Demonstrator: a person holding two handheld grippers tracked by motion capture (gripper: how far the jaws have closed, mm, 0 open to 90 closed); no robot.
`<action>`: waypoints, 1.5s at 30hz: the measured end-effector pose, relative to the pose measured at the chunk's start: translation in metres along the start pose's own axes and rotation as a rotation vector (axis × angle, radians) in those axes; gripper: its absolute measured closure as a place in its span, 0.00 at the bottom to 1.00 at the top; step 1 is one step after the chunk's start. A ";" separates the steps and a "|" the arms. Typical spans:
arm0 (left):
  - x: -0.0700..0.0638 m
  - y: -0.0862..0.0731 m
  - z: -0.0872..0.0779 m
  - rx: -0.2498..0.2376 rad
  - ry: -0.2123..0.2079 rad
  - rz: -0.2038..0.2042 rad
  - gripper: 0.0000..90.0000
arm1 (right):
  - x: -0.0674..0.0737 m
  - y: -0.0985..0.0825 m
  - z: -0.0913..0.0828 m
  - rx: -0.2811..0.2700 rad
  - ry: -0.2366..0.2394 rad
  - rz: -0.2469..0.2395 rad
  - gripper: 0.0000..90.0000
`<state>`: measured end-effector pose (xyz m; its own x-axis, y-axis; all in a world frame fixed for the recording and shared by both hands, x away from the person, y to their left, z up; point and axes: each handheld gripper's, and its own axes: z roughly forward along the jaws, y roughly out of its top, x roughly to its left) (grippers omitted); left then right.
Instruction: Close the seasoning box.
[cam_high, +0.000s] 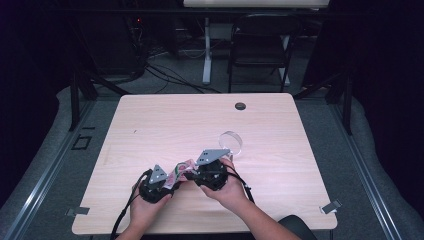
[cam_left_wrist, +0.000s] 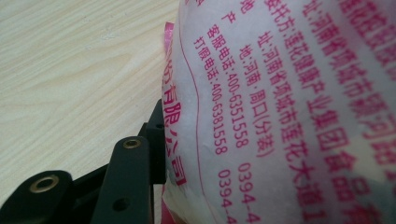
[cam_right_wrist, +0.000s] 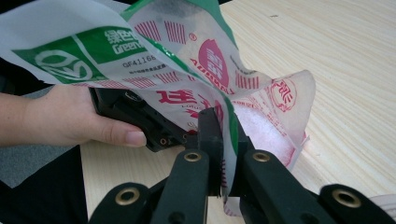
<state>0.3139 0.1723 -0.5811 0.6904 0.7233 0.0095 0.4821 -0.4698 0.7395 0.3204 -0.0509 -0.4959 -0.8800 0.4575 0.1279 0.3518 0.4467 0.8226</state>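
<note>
Right gripper view: your right gripper pinches a crinkled white packet, red-green print; left gripper state unclear. Table wide open beyond, near edge close.

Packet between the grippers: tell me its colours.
White packet with pink-red print and green bands; clearest in the right gripper view.

On the bench, the packet sits near the 6 o'clock edge, between the two claws: the left claw at its 8 o'clock, the right claw at its 3 o'clock. The round dish lies at the packet's 2 o'clock, near it, just behind the right claw. The bench hole lies towards 12 o'clock, well apart.
</note>
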 end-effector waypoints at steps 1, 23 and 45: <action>0.000 0.000 0.000 0.004 -0.001 0.003 0.64 | 0.000 0.000 0.000 -0.002 0.000 0.000 1.00; 0.012 0.012 -0.014 -0.030 0.053 0.016 0.66 | -0.007 0.002 -0.019 -0.094 0.024 0.027 0.74; 0.023 0.026 -0.014 -0.069 0.076 0.011 0.66 | -0.034 0.048 -0.065 -0.159 -0.102 0.034 0.65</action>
<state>0.3352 0.1837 -0.5521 0.6514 0.7558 0.0666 0.4345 -0.4436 0.7838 0.3462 -0.0951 -0.4247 -0.8287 0.5494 0.1067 0.3187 0.3065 0.8969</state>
